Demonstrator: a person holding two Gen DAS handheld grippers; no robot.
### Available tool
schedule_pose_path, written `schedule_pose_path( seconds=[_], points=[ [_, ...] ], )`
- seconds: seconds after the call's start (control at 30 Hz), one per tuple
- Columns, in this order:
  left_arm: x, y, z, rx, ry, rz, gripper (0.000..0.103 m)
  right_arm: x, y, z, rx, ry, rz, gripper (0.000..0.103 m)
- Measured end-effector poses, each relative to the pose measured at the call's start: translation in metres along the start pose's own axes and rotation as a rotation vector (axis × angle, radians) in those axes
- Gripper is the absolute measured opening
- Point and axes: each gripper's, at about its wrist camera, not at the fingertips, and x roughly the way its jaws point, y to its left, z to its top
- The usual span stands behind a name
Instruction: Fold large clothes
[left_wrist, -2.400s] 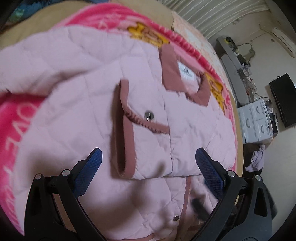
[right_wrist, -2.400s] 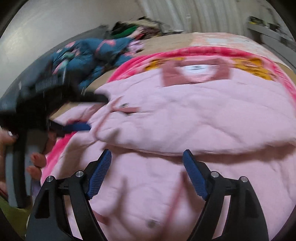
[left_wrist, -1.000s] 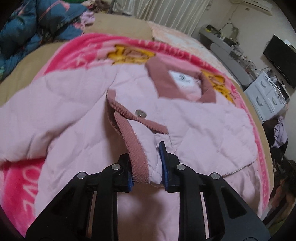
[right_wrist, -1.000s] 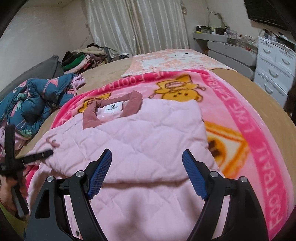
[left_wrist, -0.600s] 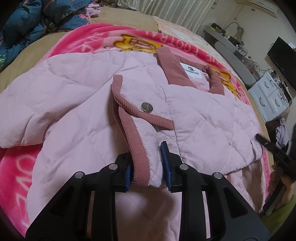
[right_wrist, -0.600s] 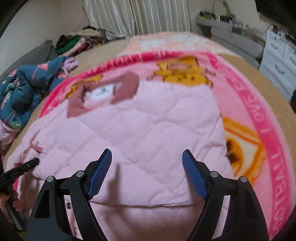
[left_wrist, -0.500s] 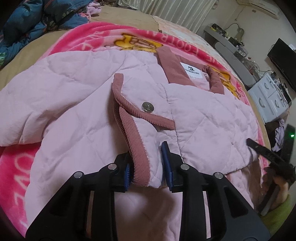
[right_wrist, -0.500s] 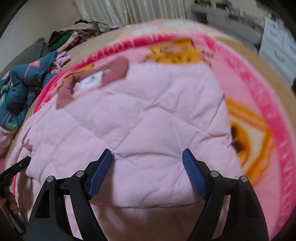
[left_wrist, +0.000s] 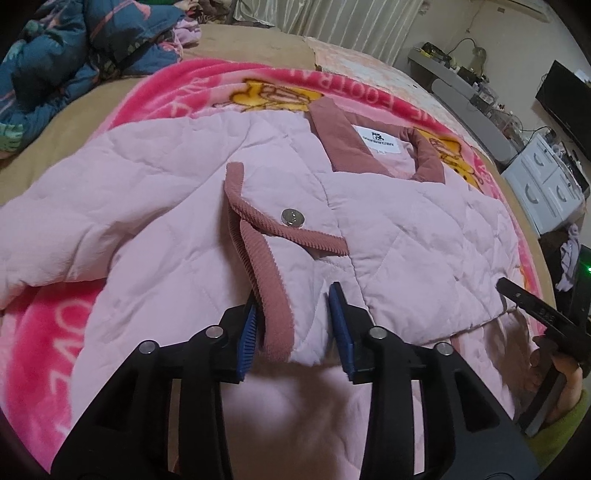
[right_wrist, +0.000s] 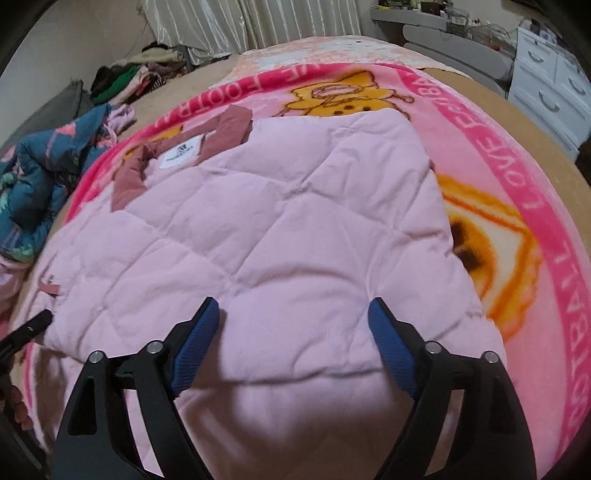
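A pale pink quilted jacket (left_wrist: 424, 236) with a dusty-rose collar (left_wrist: 332, 136) lies on a pink cartoon blanket. My left gripper (left_wrist: 295, 325) is shut on the jacket's sleeve cuff (left_wrist: 269, 295), rose ribbed with a metal snap (left_wrist: 291, 217), folded over the jacket's body. In the right wrist view the jacket (right_wrist: 280, 236) fills the middle, folded at its near edge. My right gripper (right_wrist: 291, 350) is open, its blue pads either side of that folded edge and just above it. The right gripper also shows at the left wrist view's right edge (left_wrist: 532, 306).
The pink blanket (right_wrist: 517, 192) covers a tan bed (left_wrist: 258, 48). A blue patterned coat (left_wrist: 74, 48) lies heaped at the bed's far left. White drawers (right_wrist: 554, 85) and a grey desk stand to the right. A clothes pile (right_wrist: 125, 81) sits at the back.
My left gripper closed on the sleeve cuff and has held it over the jacket body since. My right gripper swung down toward the jacket's folded near edge, still open.
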Motion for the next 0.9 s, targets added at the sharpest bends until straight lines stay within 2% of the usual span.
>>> schedule_pose_path(
  seconds=[0.13,0.27,0.4,0.5,0.63,0.9],
  points=[
    [-0.012,-0.003,-0.002,0.026,-0.014,0.019,0.05,-0.017,0.001,-0.005,0.026,-0.028,0.025,0.091],
    [-0.023,-0.007,-0.004,0.035,-0.029,0.021,0.064,-0.031,0.001,-0.007,0.047,-0.045,0.047,0.091],
    [-0.035,-0.012,-0.005,0.044,-0.044,0.02,0.084,-0.047,0.003,-0.007,0.05,-0.075,0.06,0.092],
    [-0.044,-0.014,-0.006,0.043,-0.056,0.037,0.094,-0.059,0.006,-0.008,0.048,-0.095,0.071,0.092],
    [-0.053,-0.013,-0.009,0.036,-0.063,0.105,0.094,-0.071,0.013,-0.009,0.034,-0.117,0.085,0.092],
    [-0.072,0.012,-0.014,-0.028,-0.089,0.134,0.094,-0.091,0.041,-0.012,-0.01,-0.145,0.111,0.092]
  ],
)
